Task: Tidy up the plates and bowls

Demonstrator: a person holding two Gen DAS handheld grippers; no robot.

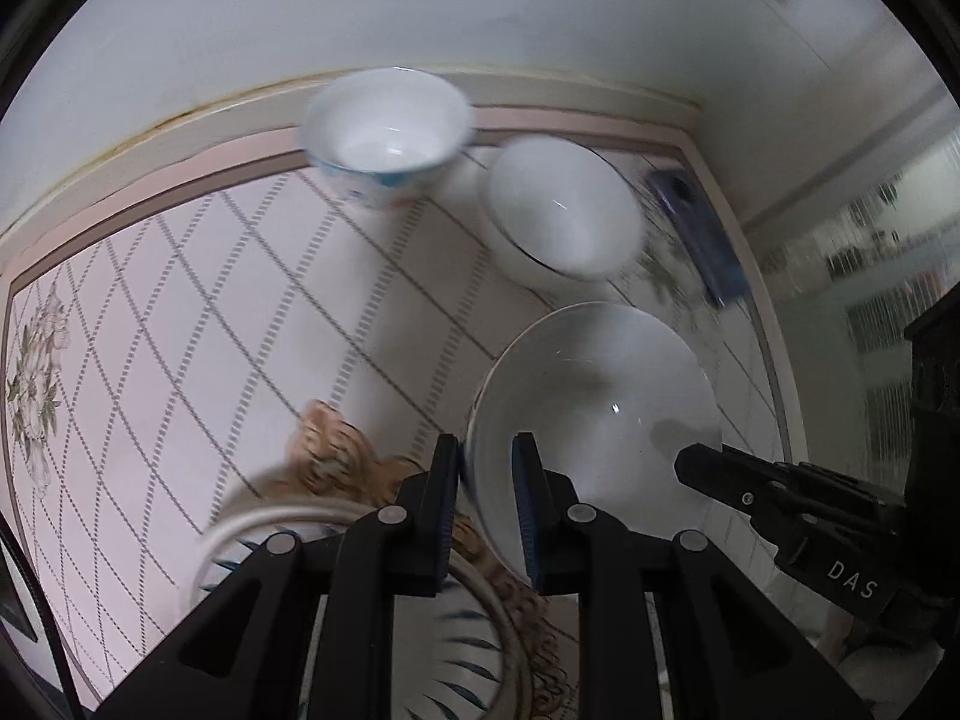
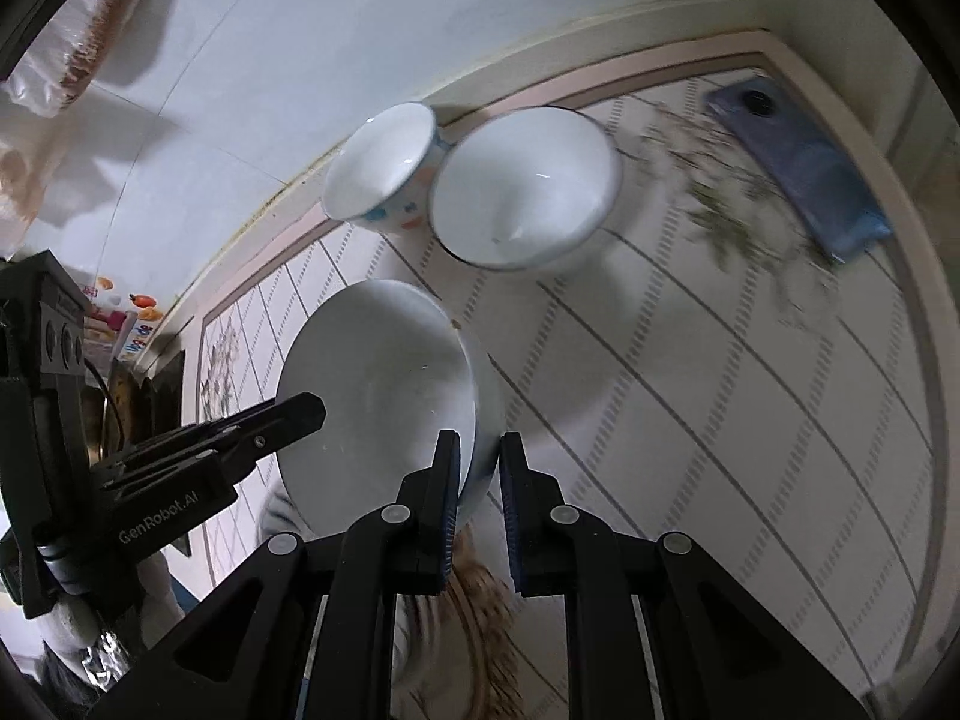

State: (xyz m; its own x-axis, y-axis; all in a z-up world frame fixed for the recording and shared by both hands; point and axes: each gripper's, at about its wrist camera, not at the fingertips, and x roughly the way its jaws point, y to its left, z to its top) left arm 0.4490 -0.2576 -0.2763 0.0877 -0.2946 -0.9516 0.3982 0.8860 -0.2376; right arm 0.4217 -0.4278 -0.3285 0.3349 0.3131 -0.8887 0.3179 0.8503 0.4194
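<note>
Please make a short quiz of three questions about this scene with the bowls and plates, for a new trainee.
1. True or false: both grippers grip the same large white bowl.
2. What dark object lies near the table's far corner?
3. How many smaller bowls stand by the wall? A) one B) two C) four

Key:
1. True: the left gripper and the right gripper pinch opposite sides of its rim.
2. A phone.
3. B: the patterned bowl and the plain white bowl.
</note>
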